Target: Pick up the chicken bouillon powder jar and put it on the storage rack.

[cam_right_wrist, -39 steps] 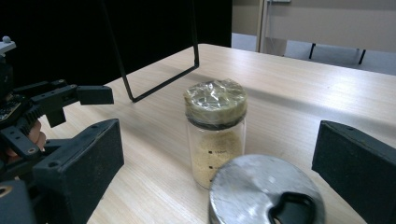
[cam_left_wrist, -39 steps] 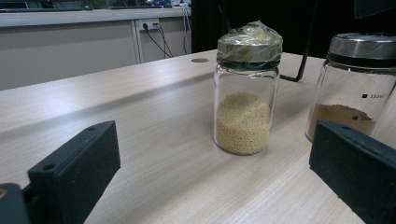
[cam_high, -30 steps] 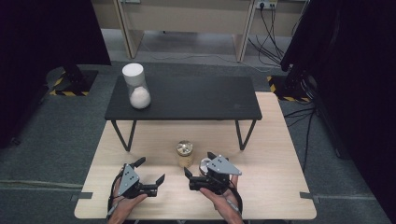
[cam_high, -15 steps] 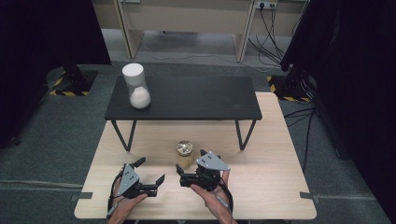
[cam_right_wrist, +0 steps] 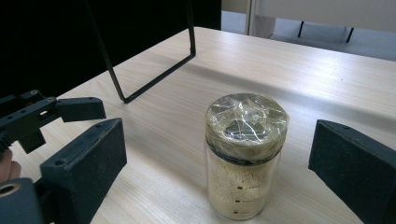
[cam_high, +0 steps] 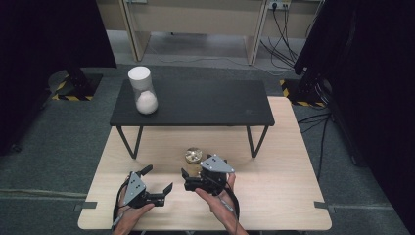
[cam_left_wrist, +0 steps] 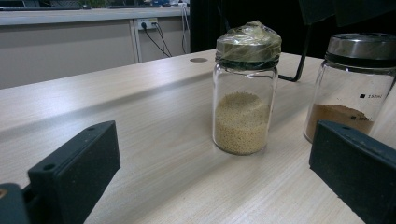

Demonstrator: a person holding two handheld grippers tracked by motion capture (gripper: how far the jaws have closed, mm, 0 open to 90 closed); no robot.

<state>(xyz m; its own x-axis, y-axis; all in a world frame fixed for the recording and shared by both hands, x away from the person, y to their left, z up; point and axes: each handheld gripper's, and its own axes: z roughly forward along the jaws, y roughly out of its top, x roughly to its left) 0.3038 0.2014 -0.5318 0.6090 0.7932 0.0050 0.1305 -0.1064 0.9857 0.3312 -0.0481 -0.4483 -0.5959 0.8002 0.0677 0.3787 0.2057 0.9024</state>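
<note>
Right gripper (cam_high: 190,182) jaws wide, holding nothing; grain jar (cam_right_wrist: 245,154) upright directly ahead, between jaw lines, near. Left gripper (cam_high: 157,187) also wide, empty, farther from grain jar. Jar long axis vertical, foil-wrapped lid on top. Judgement: right hand nearer, straight advance needed. Beyond jar: brown-powder jar (cam_left_wrist: 352,88), then black bench (cam_high: 195,103).
</note>
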